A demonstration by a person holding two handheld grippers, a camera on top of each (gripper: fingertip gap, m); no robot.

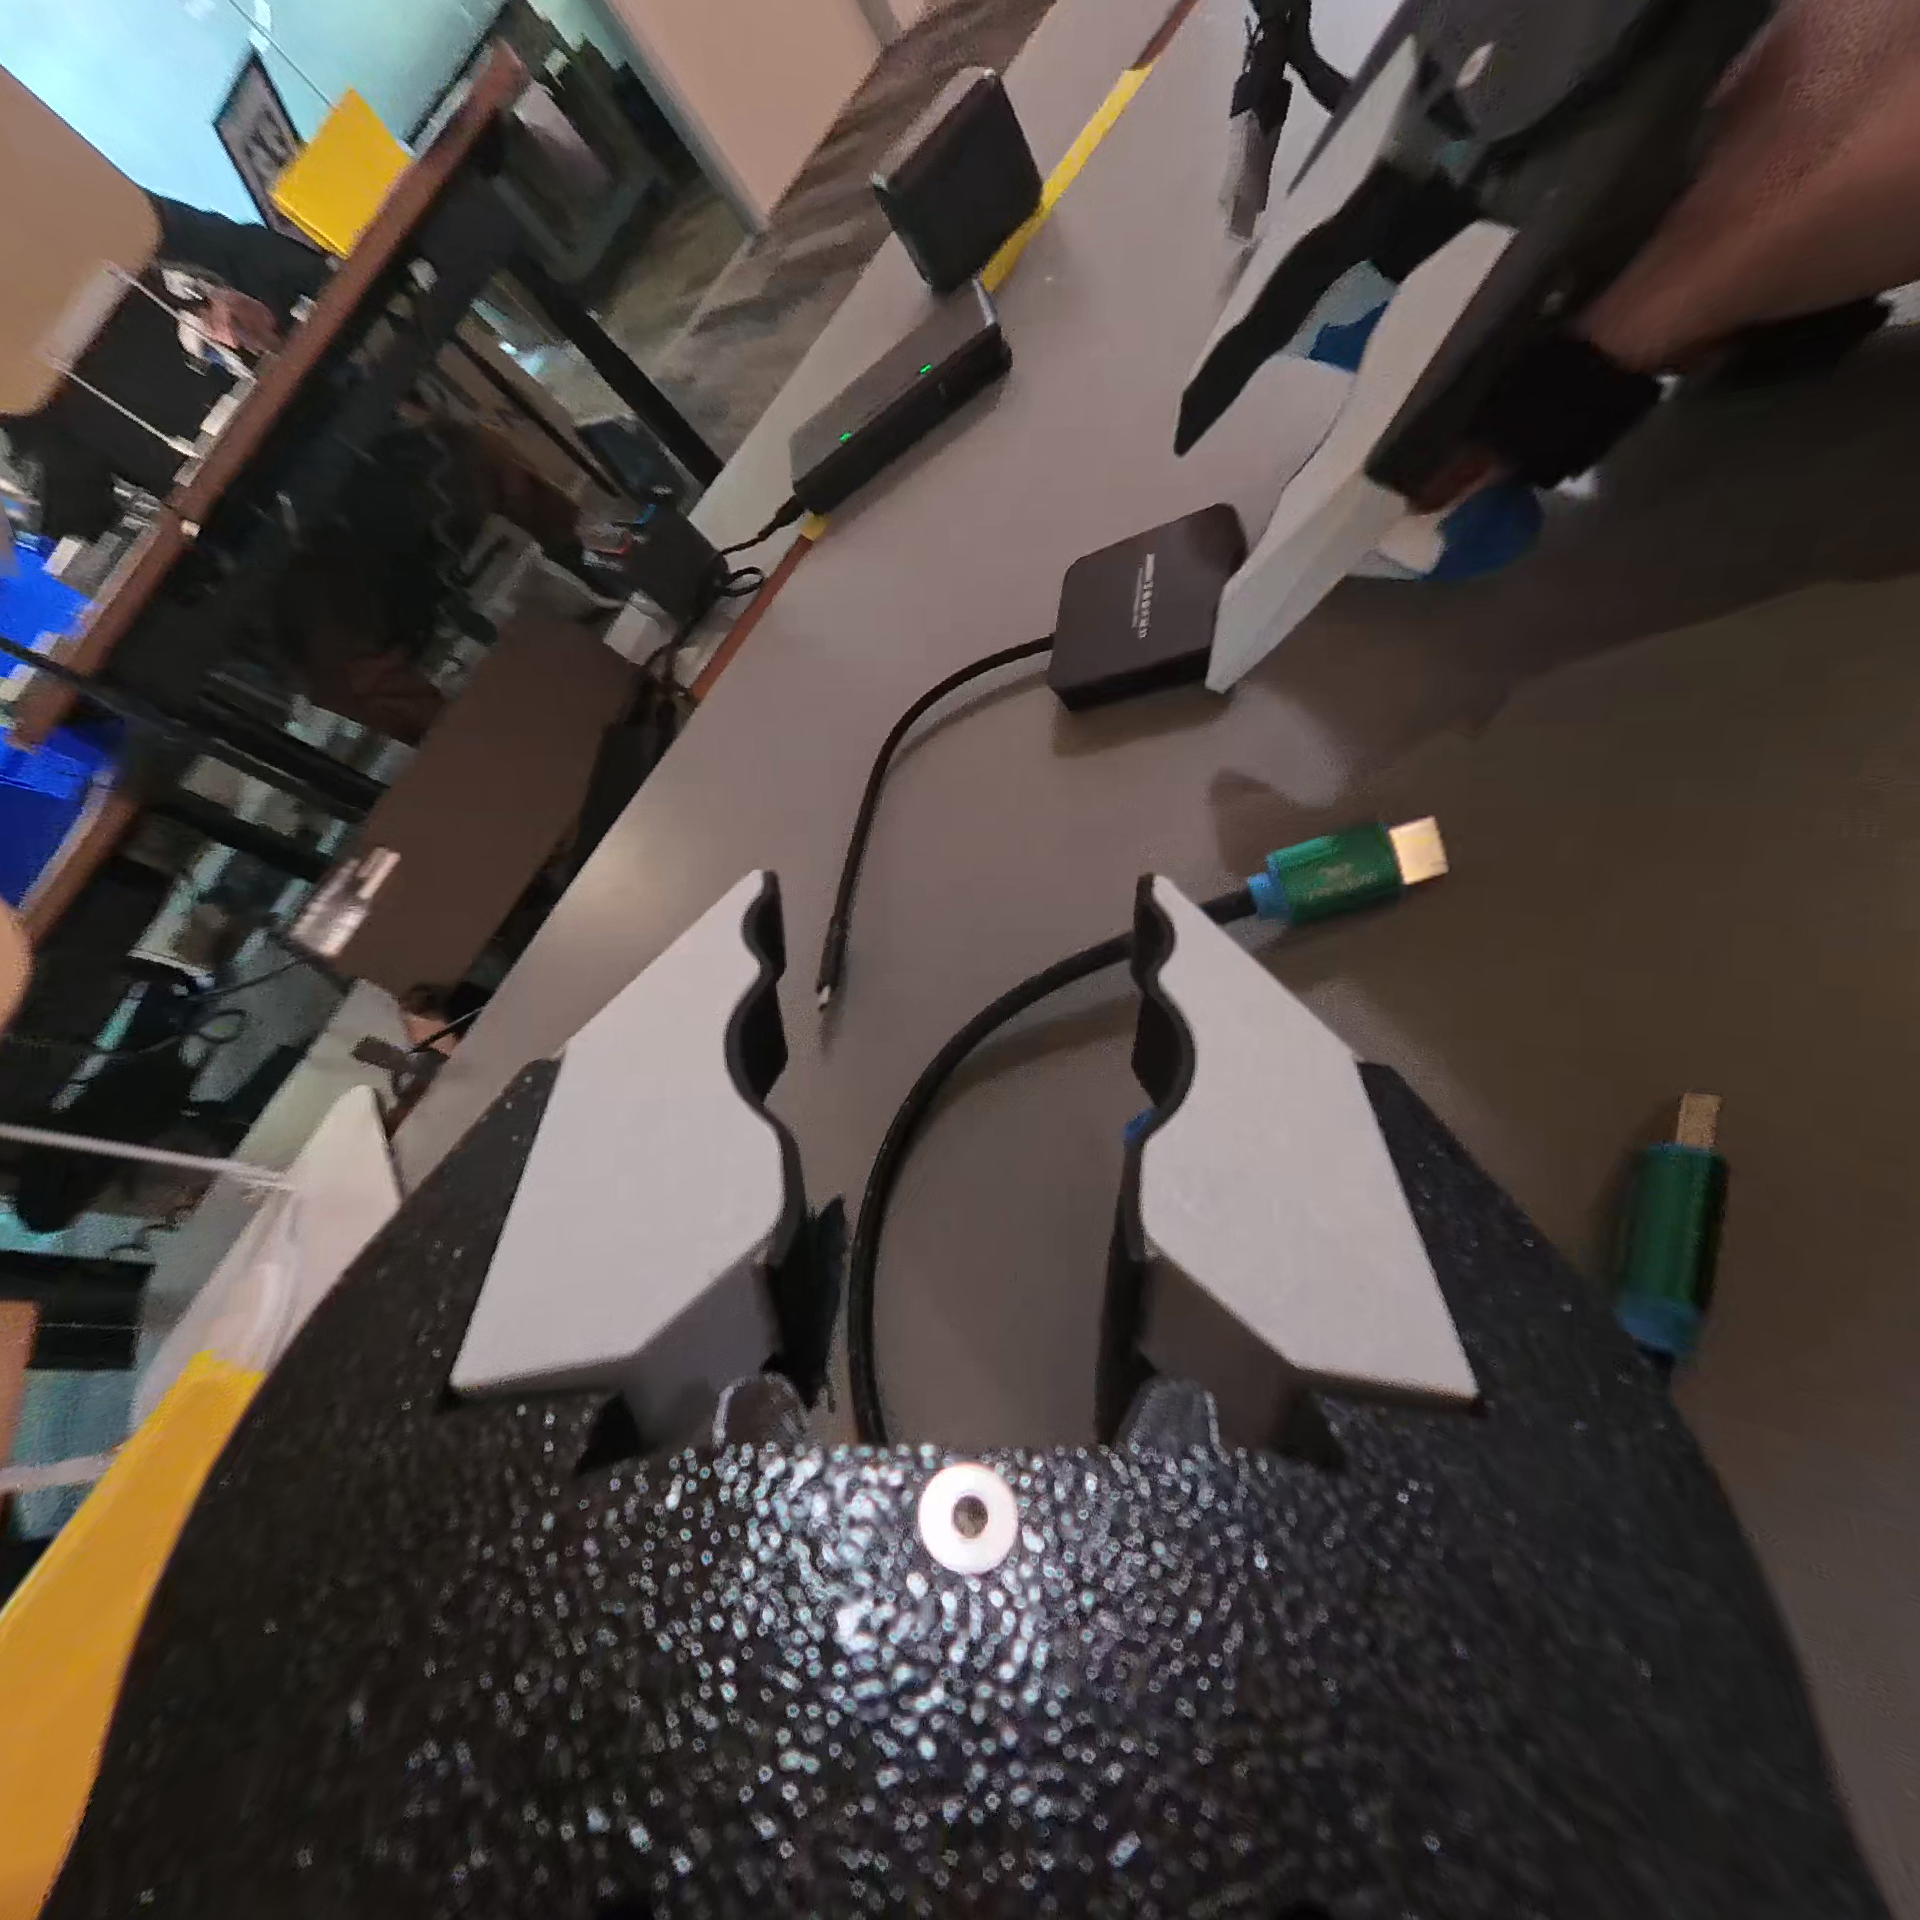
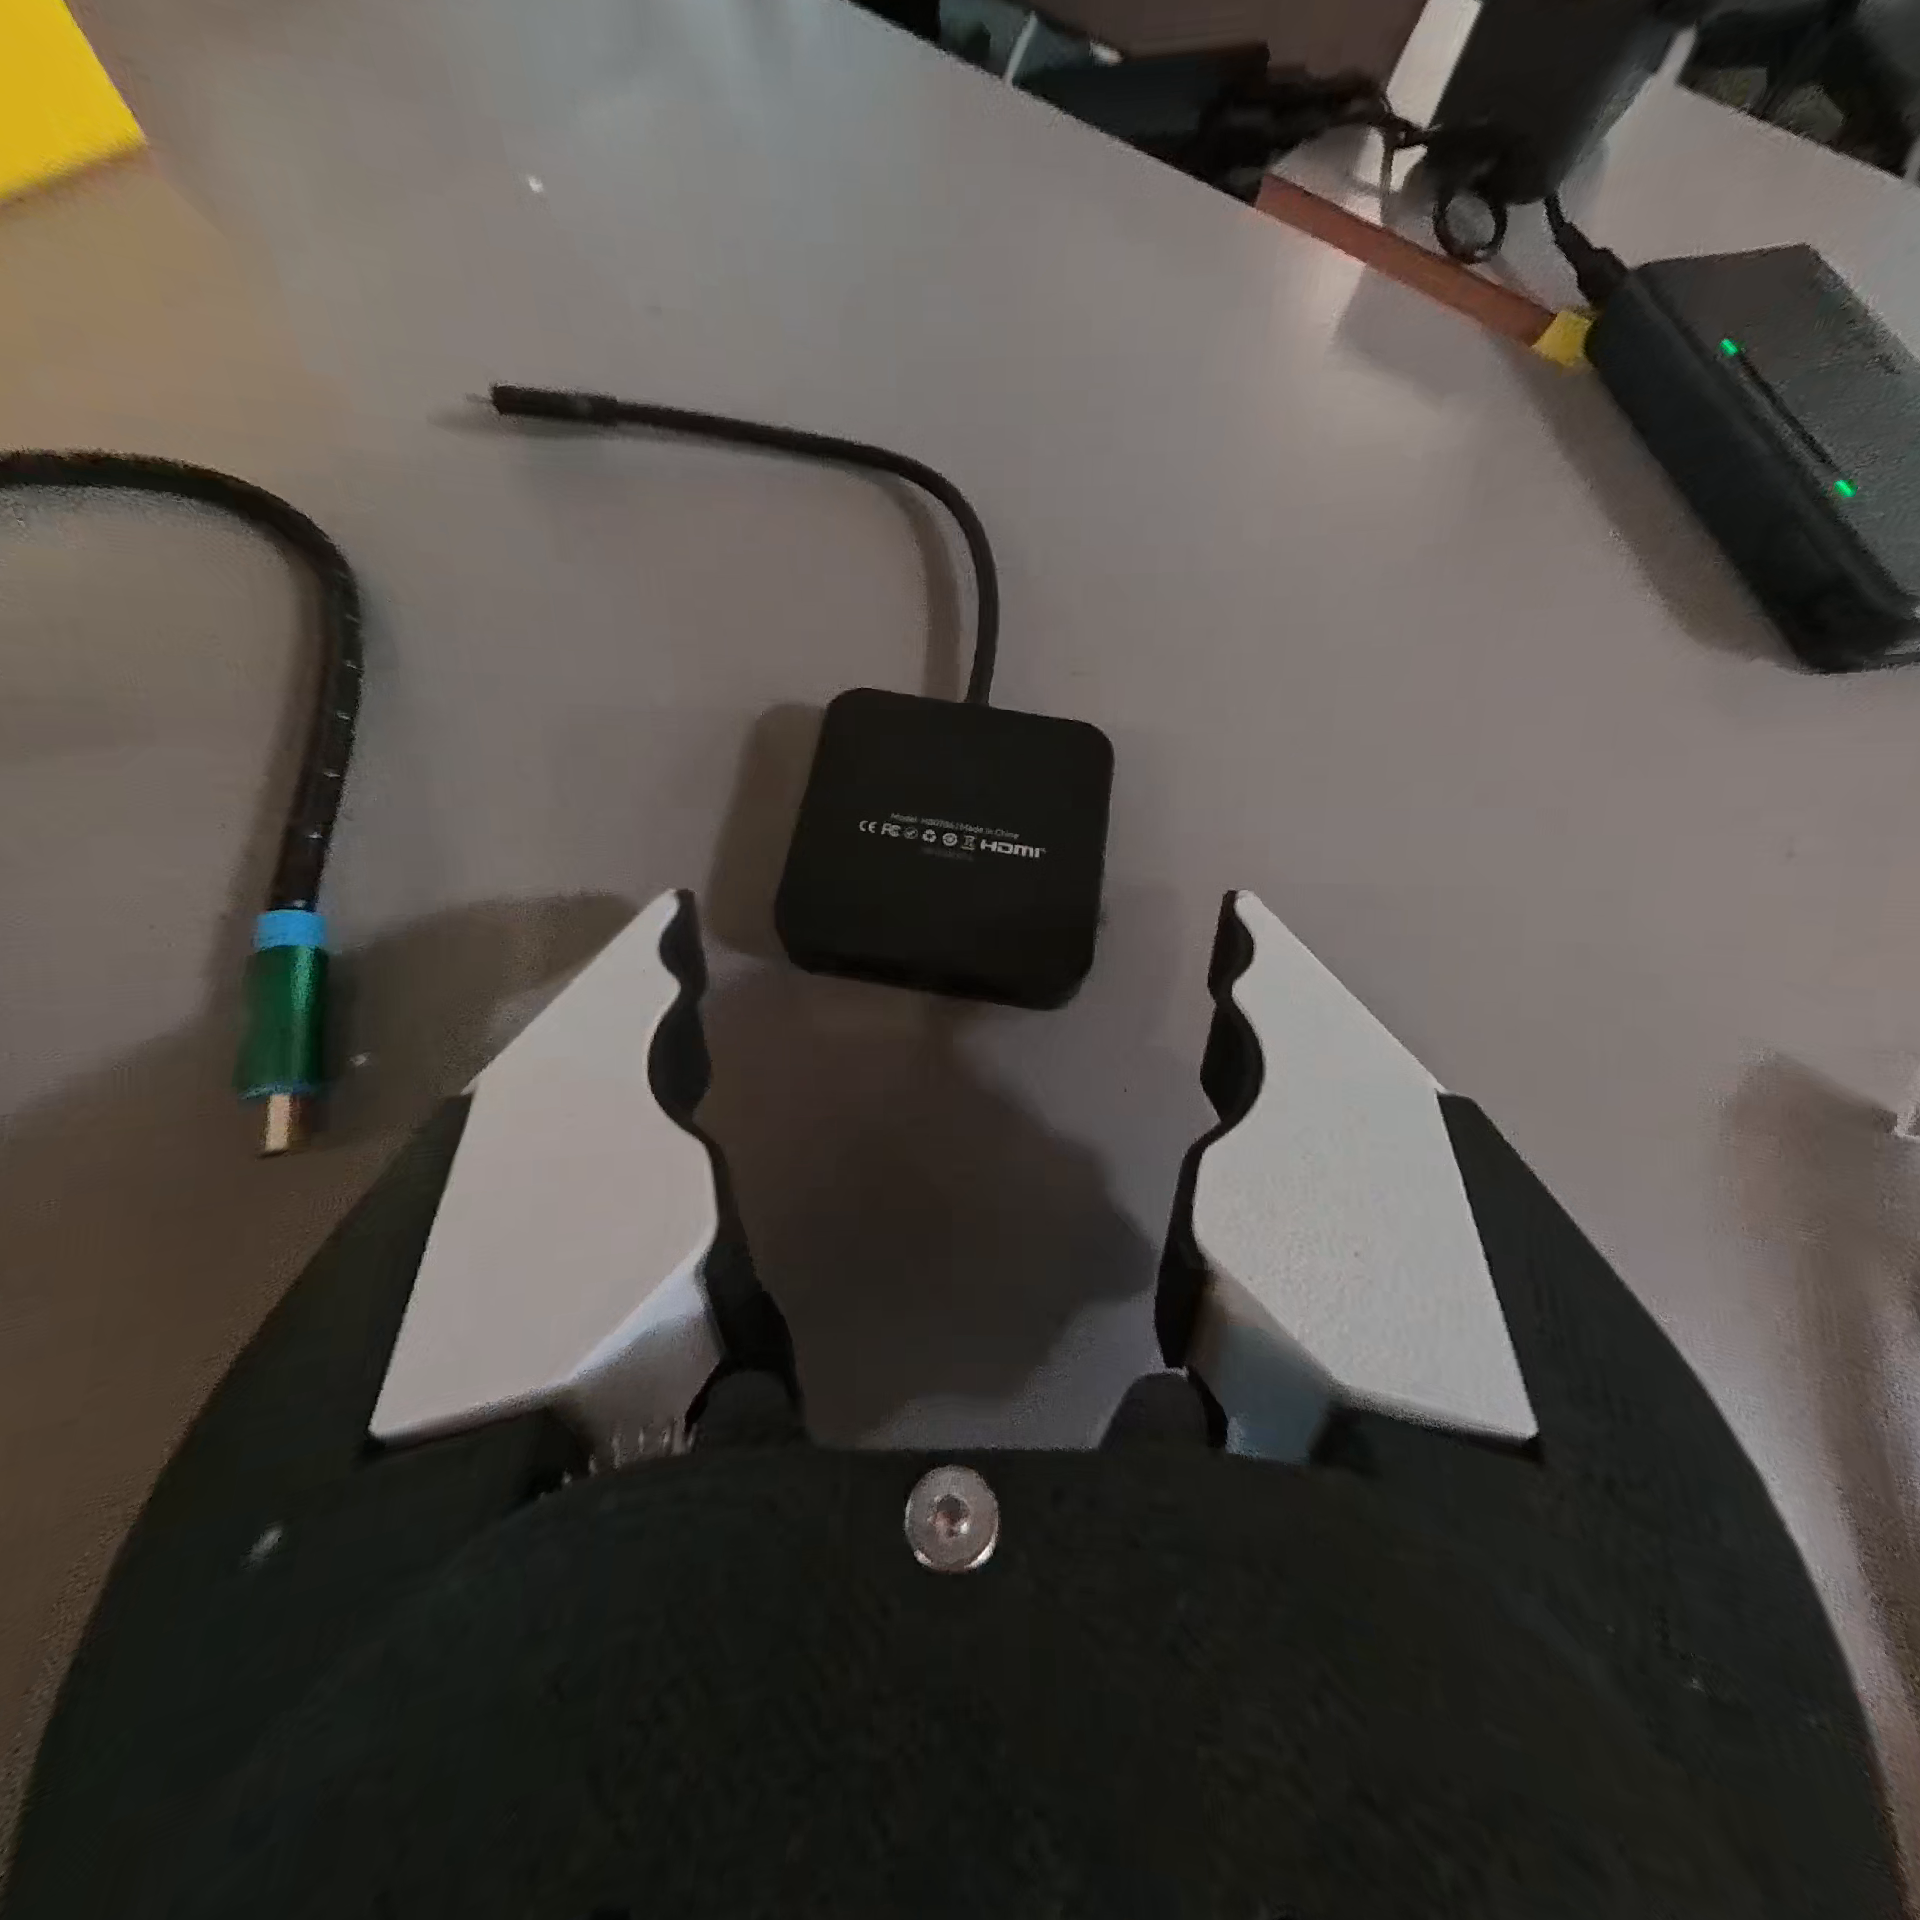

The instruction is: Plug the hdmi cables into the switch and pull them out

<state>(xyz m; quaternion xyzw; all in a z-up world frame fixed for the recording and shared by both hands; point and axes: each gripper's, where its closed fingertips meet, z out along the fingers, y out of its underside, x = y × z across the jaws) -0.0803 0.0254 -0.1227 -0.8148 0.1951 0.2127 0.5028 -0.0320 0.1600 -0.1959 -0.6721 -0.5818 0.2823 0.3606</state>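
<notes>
The black square switch (image 2: 945,847) lies flat on the grey table, its thin black tail cable (image 2: 831,457) curling away; it also shows in the left wrist view (image 1: 1143,608). My right gripper (image 2: 956,904) is open and empty, hovering just short of the switch. My left gripper (image 1: 956,894) is open and empty above a loop of braided black cable (image 1: 935,1091). One green HDMI plug (image 1: 1340,868) lies ahead right of it, a second green plug (image 1: 1668,1236) at its right. One green plug (image 2: 286,1023) shows left of the right gripper. Both plugs lie loose on the table.
A black box with green lights (image 2: 1756,447) sits at the table's far edge, also in the left wrist view (image 1: 894,416), with a black block (image 1: 961,171) behind it. Yellow tape (image 1: 1070,166) marks the table. Shelves and a person stand beyond the table's left edge. Both grippers' tips are roughly 7 centimeters from the green plug (image 2: 286,1023). It turns up in the left wrist view (image 1: 1340,842) as well.
</notes>
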